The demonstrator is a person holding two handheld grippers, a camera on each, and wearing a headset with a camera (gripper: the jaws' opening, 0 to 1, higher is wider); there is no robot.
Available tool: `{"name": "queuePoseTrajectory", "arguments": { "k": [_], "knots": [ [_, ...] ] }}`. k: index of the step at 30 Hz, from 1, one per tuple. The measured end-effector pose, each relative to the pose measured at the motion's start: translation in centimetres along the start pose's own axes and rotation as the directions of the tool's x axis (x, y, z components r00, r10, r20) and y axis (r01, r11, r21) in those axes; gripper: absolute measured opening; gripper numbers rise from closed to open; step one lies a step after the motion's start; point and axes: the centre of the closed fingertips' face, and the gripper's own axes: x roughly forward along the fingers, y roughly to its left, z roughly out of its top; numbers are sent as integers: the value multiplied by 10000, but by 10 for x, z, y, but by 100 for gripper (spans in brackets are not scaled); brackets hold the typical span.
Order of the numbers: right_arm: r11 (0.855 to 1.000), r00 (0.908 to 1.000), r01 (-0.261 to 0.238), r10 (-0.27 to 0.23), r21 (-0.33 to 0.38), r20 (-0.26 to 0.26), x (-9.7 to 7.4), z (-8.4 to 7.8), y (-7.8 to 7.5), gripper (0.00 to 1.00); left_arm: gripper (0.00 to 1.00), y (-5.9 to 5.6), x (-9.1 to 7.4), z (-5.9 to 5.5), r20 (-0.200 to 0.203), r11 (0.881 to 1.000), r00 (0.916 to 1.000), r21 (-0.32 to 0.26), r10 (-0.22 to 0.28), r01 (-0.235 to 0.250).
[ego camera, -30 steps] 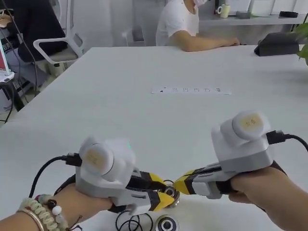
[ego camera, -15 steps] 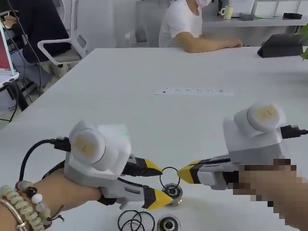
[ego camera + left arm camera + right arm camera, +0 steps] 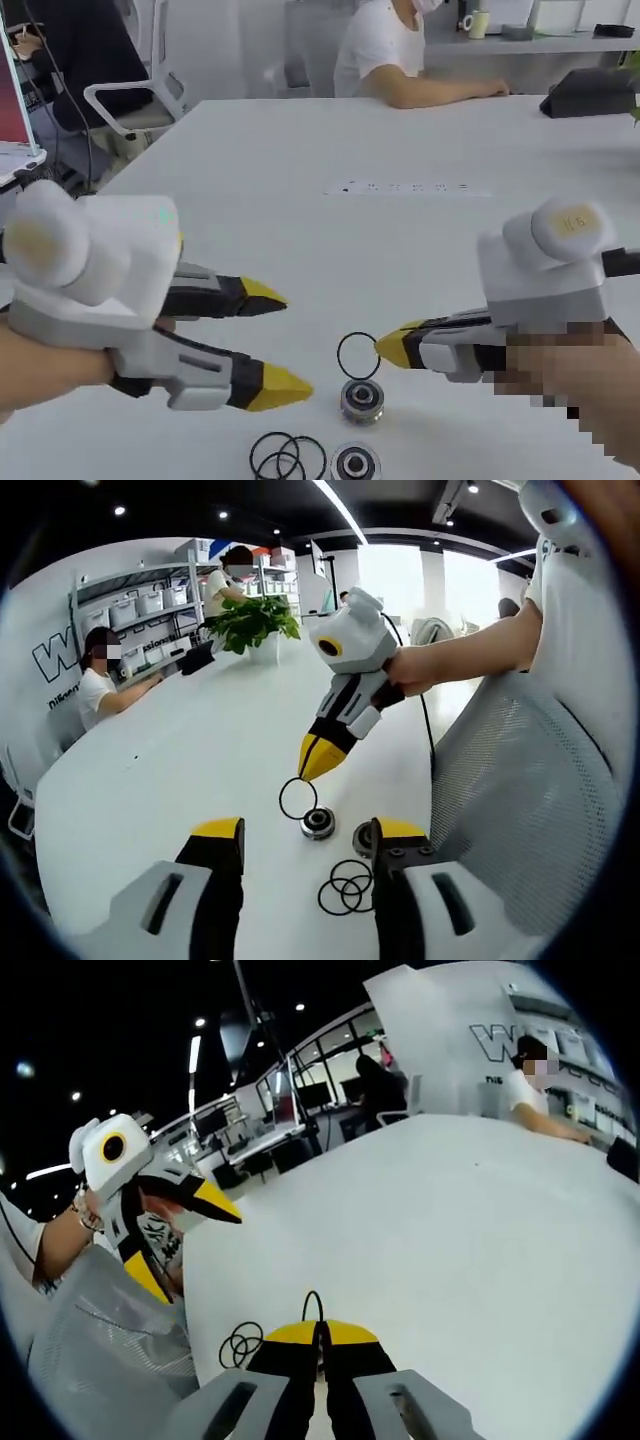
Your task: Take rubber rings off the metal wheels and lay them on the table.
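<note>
My right gripper [image 3: 388, 349] is shut on a thin black rubber ring [image 3: 358, 355] that hangs just above a small metal wheel [image 3: 361, 397] standing on the white table. A second wheel [image 3: 354, 463] lies nearer me. My left gripper [image 3: 275, 340] is open and empty, held to the left of the wheels. In the left gripper view its jaws [image 3: 308, 832] stand wide apart, facing the right gripper [image 3: 320, 760], the ring [image 3: 298, 798] and the wheel [image 3: 318, 823]. The right gripper view has its shut yellow tips [image 3: 320, 1333] pinching the ring [image 3: 313, 1306].
Loose black rings [image 3: 288, 457] lie in a small pile at the table's near edge, the pile [image 3: 345, 892] also beside my left jaw. A person sits at the far side of the table [image 3: 400, 240]. A mesh chair [image 3: 520, 780] is close behind.
The ring has come off the wheel in the right gripper's grip. My left gripper let go of the wheel, opened wide and drew back to the left.
</note>
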Motion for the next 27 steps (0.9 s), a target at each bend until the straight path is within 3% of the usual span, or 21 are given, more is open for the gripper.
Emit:
{"name": "queuePoseTrajectory", "arguments": {
  "k": [8, 15, 22, 27],
  "knots": [
    [9998, 9998, -103, 107, -192, 189, -2, 8, 7, 0, 53, -1, -37, -18, 31, 9951, 9971, -636, 766, -763],
    [9985, 9991, -313, 325, -448, 259, -1, 14, 19, 0, 56, -8, -63, -41, -158, 9820, 9902, -1272, 1387, -1395],
    [9966, 9975, -579, 601, -586, 365, 1, 19, 27, 0, 56, -19, -74, -57, -312, 9662, 9843, -1879, 1740, -1768],
    [9948, 9954, -823, 851, -606, 442, 3, 22, 34, 0, 57, -24, -72, -64, -282, 9592, 9835, -2178, 1787, -1806]
  ]
}}
